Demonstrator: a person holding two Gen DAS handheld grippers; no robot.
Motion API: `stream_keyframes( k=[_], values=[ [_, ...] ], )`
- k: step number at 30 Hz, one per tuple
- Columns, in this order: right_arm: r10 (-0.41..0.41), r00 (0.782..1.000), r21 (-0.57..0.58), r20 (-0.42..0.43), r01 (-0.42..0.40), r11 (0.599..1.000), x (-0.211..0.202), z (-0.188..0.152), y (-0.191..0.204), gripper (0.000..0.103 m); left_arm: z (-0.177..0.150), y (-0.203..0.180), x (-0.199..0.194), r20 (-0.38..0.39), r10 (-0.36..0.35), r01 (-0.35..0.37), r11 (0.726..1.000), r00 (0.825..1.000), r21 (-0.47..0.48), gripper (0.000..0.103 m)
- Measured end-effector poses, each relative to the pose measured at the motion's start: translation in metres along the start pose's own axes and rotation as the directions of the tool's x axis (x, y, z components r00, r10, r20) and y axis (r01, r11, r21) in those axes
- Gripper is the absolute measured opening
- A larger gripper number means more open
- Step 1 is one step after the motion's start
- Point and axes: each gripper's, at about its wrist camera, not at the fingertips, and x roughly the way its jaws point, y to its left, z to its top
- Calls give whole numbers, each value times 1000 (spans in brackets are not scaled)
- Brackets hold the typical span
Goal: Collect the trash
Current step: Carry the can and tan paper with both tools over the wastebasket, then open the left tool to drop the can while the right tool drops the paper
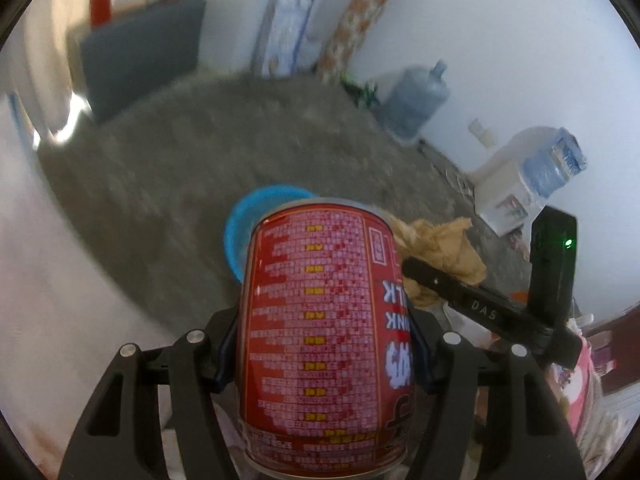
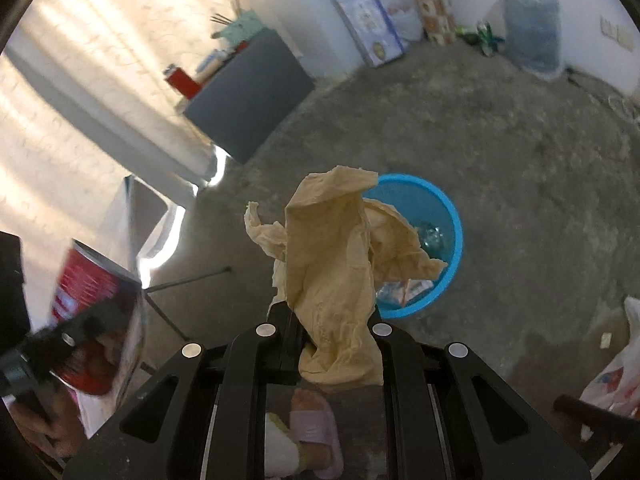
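Observation:
My left gripper [image 1: 325, 364] is shut on a red drink can [image 1: 316, 320], held upright between the pads and filling the middle of the left wrist view. My right gripper [image 2: 335, 338] is shut on a crumpled tan paper napkin [image 2: 332, 264] that sticks up past its fingers. On the concrete floor below both stands a blue trash basket [image 2: 450, 236] with wrappers inside; its rim [image 1: 240, 228] peeks out behind the can. The napkin [image 1: 440, 248] and right gripper [image 1: 416, 270] show to the can's right. The can [image 2: 88, 280] appears at the left of the right wrist view.
A grey cabinet [image 2: 248, 92] stands by the curtain, with boxes [image 2: 364, 20] and a water jug [image 2: 530, 20] along the far wall. A white plastic bag [image 2: 616, 372] lies at right. A person's foot in a purple slipper [image 2: 316, 432] is under my right gripper.

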Motion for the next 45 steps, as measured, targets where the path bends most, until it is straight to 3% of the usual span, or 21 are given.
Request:
stream_keyframes(
  k=[4, 8, 14, 18, 21, 29, 35, 36, 37, 39, 45],
  values=[
    [2, 1000, 52, -25, 0, 999, 15, 8, -22, 13, 13, -5, 63, -107, -16, 11, 999, 994, -43, 64],
    [6, 999, 108, -35, -3, 994, 22, 17, -41, 13, 27, 2, 123, -185, -37, 5, 986, 982, -165, 64],
    [-13, 999, 137, -36, 17, 990, 37, 29, -53, 13, 39, 25, 198, -240, -84, -3, 939, 967, -343, 64],
    [-35, 998, 128, -57, 42, 991, 63, 40, -57, 14, 39, 48, 231, -265, -100, -27, 898, 959, -439, 73],
    [-50, 994, 114, -96, 61, 992, 88, 45, -60, 14, 37, 62, 233, -253, -91, -39, 885, 963, -463, 74],
    [-43, 973, 105, -226, 68, 992, 153, 48, -64, 14, 42, 76, 199, -172, -19, -58, 900, 985, -432, 74],
    [-55, 962, 112, -267, 88, 990, 187, 55, -59, 19, 41, 79, 176, -139, -20, -41, 905, 990, -423, 74],
    [-65, 959, 105, -274, 97, 990, 192, 57, -57, 29, 38, 78, 170, -136, -21, -38, 907, 990, -418, 74],
    [-77, 957, 104, -280, 110, 988, 196, 58, -56, 46, 37, 78, 167, -136, -20, -39, 910, 991, -412, 74],
    [-91, 955, 105, -282, 125, 987, 199, 59, -53, 62, 31, 76, 159, -138, -20, -37, 917, 990, -397, 74],
    [-83, 966, 95, -245, 109, 989, 190, 61, -40, 63, 20, 68, 136, -124, -38, -8, 935, 992, -354, 74]
  ],
)
